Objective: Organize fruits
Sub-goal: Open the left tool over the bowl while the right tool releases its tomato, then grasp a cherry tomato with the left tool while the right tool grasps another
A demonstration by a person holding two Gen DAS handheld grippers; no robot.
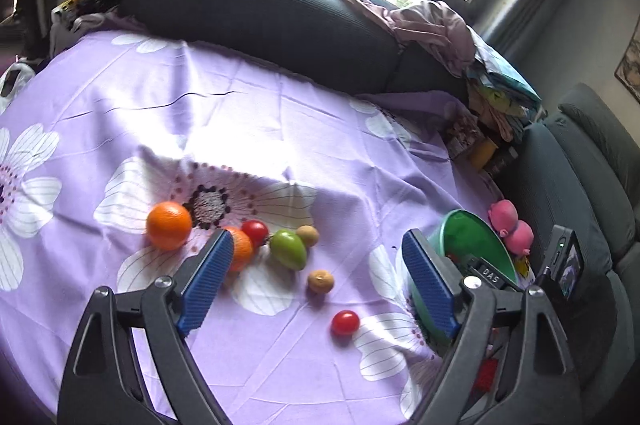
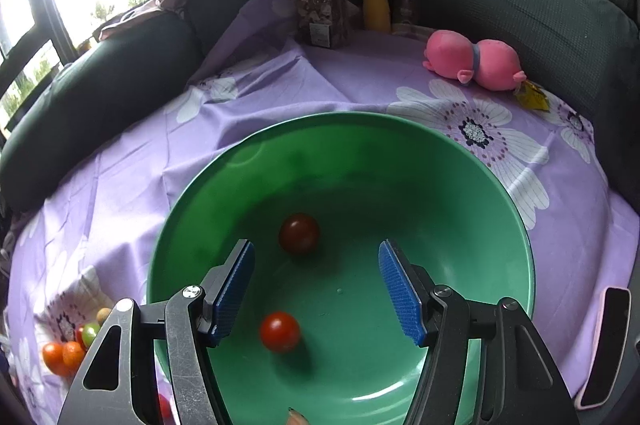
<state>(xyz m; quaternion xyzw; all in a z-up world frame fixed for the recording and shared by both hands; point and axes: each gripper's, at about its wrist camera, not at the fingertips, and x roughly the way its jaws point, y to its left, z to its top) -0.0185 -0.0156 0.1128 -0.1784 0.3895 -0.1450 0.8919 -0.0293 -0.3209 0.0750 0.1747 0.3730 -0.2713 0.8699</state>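
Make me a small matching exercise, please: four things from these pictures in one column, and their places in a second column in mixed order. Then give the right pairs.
Things
1. large orange
2. green mango-shaped fruit
3. dark red tomato
4. pink plush toy

Places
A. inside the green bowl
B. on the cloth at the far side of the bowl, near the sofa
C. at the left end of the fruit group on the purple cloth
D. on the cloth between a red tomato and a small brown fruit

Pairs: 1-C, 2-D, 3-A, 4-B
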